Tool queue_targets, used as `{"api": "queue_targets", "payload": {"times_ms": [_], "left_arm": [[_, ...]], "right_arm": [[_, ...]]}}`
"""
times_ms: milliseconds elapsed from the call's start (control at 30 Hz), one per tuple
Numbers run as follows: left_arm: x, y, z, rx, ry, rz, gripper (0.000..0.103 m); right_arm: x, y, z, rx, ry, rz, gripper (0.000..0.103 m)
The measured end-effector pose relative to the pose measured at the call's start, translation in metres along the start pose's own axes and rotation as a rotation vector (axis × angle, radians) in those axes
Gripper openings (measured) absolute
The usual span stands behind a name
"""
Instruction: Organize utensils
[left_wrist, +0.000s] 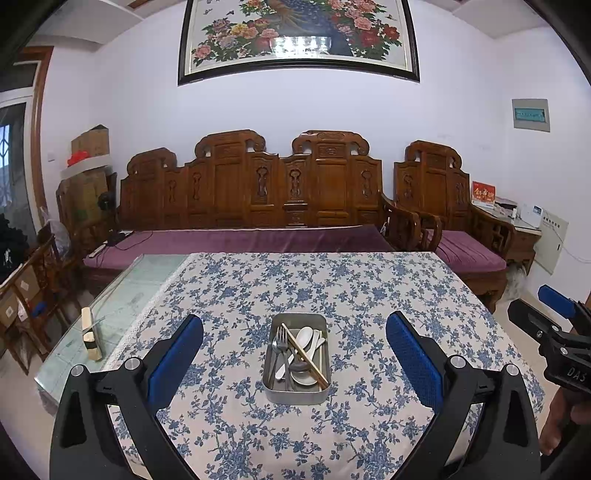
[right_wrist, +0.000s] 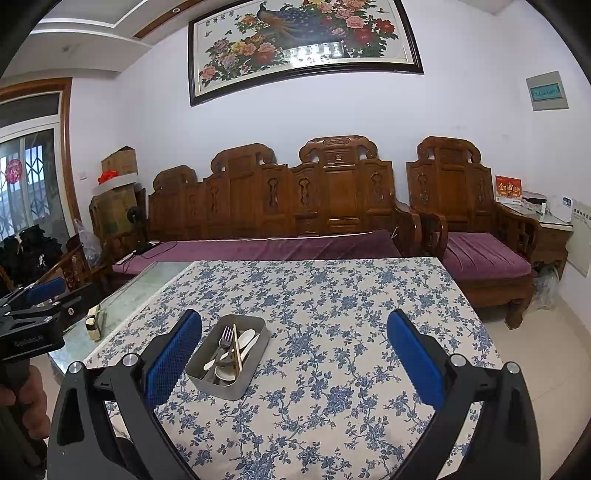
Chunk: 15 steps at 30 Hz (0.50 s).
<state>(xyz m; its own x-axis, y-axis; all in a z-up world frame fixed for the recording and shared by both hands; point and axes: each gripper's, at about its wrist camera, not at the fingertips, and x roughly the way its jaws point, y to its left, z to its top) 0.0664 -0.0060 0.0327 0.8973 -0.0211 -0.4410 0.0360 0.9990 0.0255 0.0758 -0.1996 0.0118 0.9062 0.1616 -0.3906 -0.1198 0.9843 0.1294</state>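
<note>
A rectangular metal tin (left_wrist: 295, 397) stands on the blue-flowered tablecloth (left_wrist: 369, 295). In it lie a fork (left_wrist: 280, 341), white spoons (left_wrist: 304, 338), a metal spoon and wooden chopsticks (left_wrist: 306, 356). My left gripper (left_wrist: 294, 325) is open and empty, held above the table with the tin between its fingers in view. My right gripper (right_wrist: 294, 323) is open and empty; the tin (right_wrist: 221, 389) sits just inside its left finger. The fork (right_wrist: 224, 338), spoons and chopsticks (right_wrist: 236, 349) show there too. Each gripper appears at the edge of the other's view.
A small cream and black object (left_wrist: 90, 334) stands on the bare glass strip of the table (left_wrist: 122, 295) at the left. A carved wooden sofa (left_wrist: 258, 192) with purple cushions stands behind the table, and an armchair (left_wrist: 454, 206) at the right.
</note>
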Motion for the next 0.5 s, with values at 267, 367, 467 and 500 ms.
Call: {"api": "queue_targets", "payload": {"times_ms": [267,367,467,500], "left_arm": [[0.0006,0.0009,-0.0005,0.001,0.001,-0.001,0.096],[0.0008,0.0012,-0.0015,0.003,0.001,-0.001,0.096],[0.0017,0.001,-0.0025,0.005,0.003,-0.002,0.096],[0.0016,0.0007,-0.003,0.006,0.003,-0.002,0.096]], "right_arm": [[-0.0003,0.0006,0.0008,-0.001,-0.002,0.001,0.101],[-0.0001,-0.0002,0.001,0.001,-0.004,0.003,0.101],[0.0002,-0.0004,0.0013,0.0,-0.005,0.004,0.101],[0.0005,-0.0007,0.0012,0.001,-0.005,0.004,0.101]]}}
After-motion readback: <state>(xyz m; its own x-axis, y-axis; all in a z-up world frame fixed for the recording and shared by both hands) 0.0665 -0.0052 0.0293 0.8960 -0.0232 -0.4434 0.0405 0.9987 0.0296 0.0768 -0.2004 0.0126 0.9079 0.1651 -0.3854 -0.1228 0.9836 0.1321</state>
